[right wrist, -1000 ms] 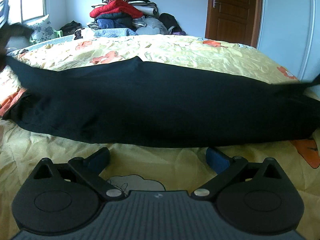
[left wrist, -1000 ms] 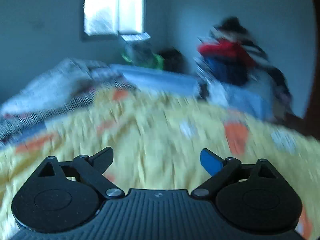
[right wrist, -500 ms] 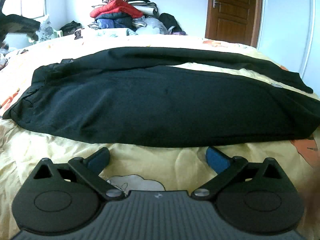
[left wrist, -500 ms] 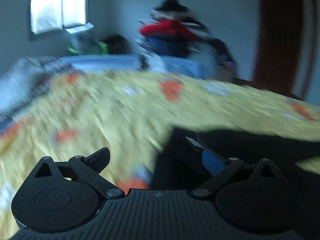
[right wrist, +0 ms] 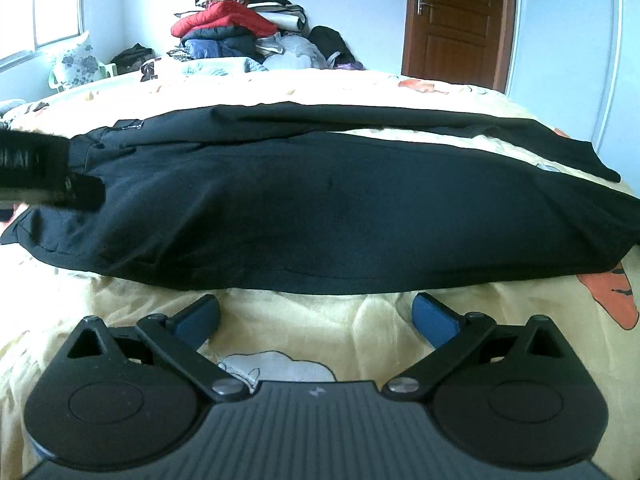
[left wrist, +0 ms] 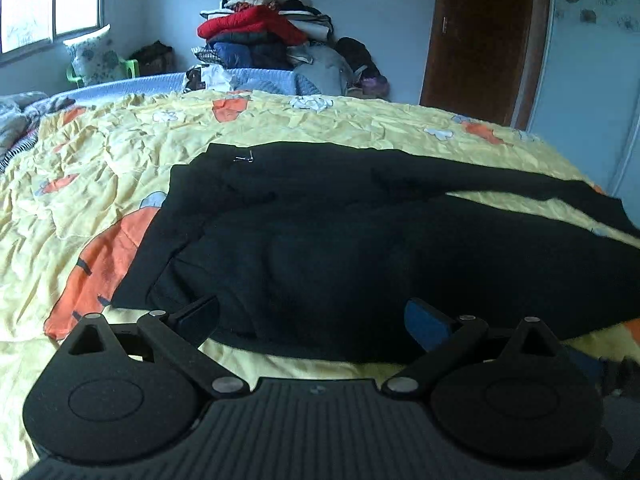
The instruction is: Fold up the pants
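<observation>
Daylight from the window (left wrist: 48, 0) is dimming the left view; the right view is overexposing the bedspread (right wrist: 320, 88), edges bowing.

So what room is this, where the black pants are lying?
Most likely a bedroom. The black pants lie on a bed with a yellow patterned bedspread, a heap of folded clothes is stacked by the far wall, and a wooden door stands shut.

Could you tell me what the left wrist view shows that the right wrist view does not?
Only the left wrist view shows the small metal clasp at the waistband and the big orange print beside it. Only the right wrist view shows the left tongs entering over the waist end. Both share the black pants spread on the yellow patterned bedspread and the clothes pile.
</observation>
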A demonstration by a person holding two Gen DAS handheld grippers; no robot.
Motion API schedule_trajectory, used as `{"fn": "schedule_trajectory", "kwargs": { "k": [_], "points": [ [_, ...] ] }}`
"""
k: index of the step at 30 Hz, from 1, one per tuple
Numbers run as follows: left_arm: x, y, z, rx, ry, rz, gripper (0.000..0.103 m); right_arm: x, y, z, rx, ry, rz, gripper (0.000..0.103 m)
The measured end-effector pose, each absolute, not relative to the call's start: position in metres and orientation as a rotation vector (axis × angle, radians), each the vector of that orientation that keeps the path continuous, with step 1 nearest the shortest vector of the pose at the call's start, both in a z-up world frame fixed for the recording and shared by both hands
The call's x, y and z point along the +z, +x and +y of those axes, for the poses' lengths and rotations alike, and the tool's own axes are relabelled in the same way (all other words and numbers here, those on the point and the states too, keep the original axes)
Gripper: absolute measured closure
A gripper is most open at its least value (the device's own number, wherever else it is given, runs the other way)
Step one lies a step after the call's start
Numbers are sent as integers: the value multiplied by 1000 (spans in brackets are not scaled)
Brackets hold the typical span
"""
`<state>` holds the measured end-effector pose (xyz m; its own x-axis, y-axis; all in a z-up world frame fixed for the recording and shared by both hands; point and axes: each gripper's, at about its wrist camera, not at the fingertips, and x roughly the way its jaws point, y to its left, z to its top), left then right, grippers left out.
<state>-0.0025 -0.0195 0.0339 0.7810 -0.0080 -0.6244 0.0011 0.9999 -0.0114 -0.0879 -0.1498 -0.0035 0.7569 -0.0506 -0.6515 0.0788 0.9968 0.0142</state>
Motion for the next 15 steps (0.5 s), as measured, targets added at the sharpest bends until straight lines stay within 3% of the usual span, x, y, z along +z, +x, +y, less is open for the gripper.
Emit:
{"fn": "schedule_trajectory", "kwargs": {
  "k": [15],
  "points": [
    [22,-22,-23,7,45,627,2,28,-119,-157,-121,8,639,0]
  ]
}}
